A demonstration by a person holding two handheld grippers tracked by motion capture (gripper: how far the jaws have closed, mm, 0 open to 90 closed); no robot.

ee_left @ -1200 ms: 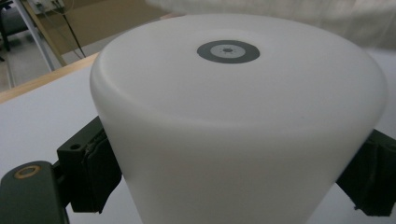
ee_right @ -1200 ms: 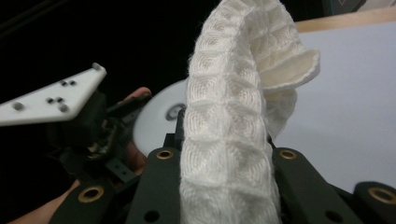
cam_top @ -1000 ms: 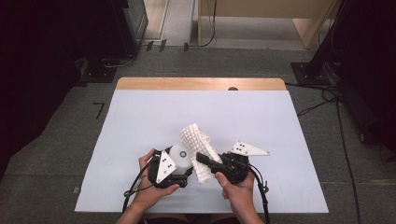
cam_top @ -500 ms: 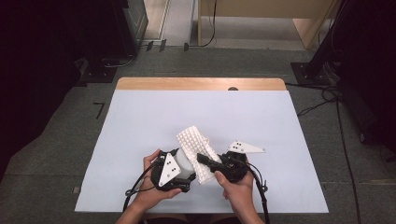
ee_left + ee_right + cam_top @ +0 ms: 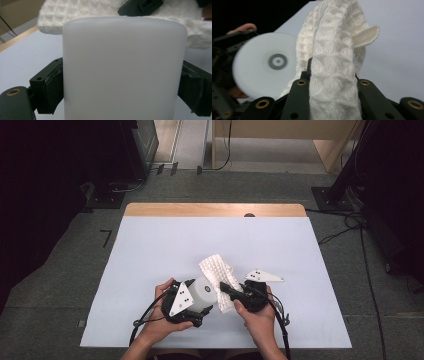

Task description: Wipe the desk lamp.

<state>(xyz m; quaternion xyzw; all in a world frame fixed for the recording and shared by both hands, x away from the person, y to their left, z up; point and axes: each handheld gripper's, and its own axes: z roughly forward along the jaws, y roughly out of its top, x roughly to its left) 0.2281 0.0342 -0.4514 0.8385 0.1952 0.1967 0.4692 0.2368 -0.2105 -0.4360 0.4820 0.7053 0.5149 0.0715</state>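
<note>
Take the white cylinder [image 5: 204, 292] as the landmark; it looks like a frosted plastic cup or container lying on its side near the person's edge of the counter [image 5: 150, 250]. Nearest the person, the left tool [image 5: 197, 301] grasps this cylinder: in the left gripper view its pads [image 5: 53, 86] press on both flanks of the cylinder [image 5: 124, 67], though the jaws have just been opening a little, so the clamp may be loosening. Just to the right of the cylinder, the right tool [image 5: 226, 288] is clenched on a white waffle-weave cloth [image 5: 218, 272]; the right gripper view shows the cloth [image 5: 332, 75] bunched tight between the jaws, with the cylinder's flat round end [image 5: 265, 65] facing it close by. Beyond the cylinder, the free part of the cloth trails away up the counter, and past it lies bare pale surface up to the wooden far edge.

The step in hand looks like wiping the cylinder with the cloth: one hand steadies it while the other brings the fabric to its end face. The next move seems to call for pressing the bunched cloth against that round end and rubbing across or around it, with the left grip firm enough that the smooth cylinder does not slip or roll.
</note>
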